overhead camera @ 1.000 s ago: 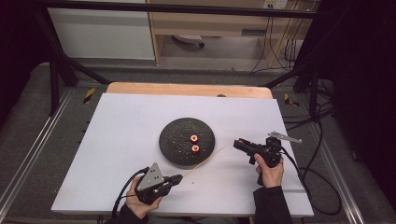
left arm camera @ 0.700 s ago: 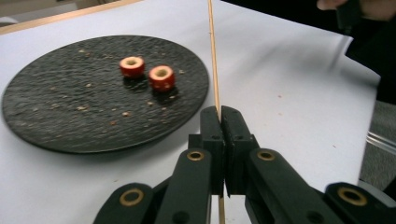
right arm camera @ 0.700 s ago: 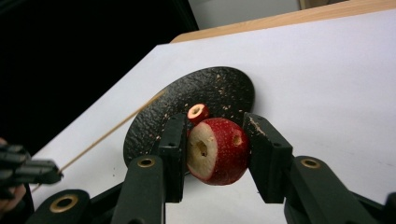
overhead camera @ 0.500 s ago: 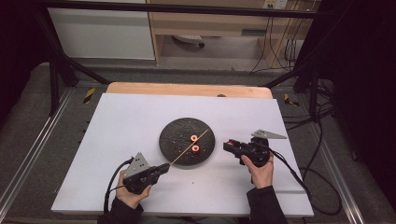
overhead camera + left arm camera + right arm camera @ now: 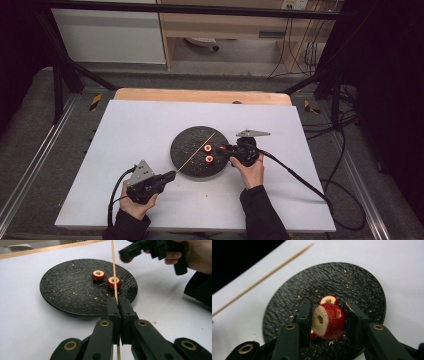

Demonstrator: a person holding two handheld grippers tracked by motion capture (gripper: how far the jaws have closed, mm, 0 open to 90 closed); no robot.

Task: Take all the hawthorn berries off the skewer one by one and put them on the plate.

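A black round plate [image 5: 187, 150] lies mid-table with two red, cored fruit rings [image 5: 207, 148] on it. My left gripper [image 5: 170, 176], at the plate's near-left edge, is shut on a thin wooden skewer [image 5: 197, 150] that slants up-right over the plate. In the left gripper view the jaws [image 5: 117, 302] pinch the skewer [image 5: 113, 270], which points past the rings [image 5: 98, 275]. My right gripper [image 5: 223, 148] hangs over the plate's right edge, shut on a red fruit piece [image 5: 328, 321] with a hole through its pale cut face. That gripper [image 5: 125, 255] is beside the skewer's tip.
The white tabletop [image 5: 125, 135] has open room left and right of the plate. A wooden strip [image 5: 200, 95] runs along the far edge. Cables [image 5: 300, 180] trail from both grippers. Crumbs dot the plate [image 5: 362, 285].
My right gripper has moved left with the red piece, from the table's right side to the plate's edge. My left gripper shifted left and slightly forward, swinging the skewer over the plate.
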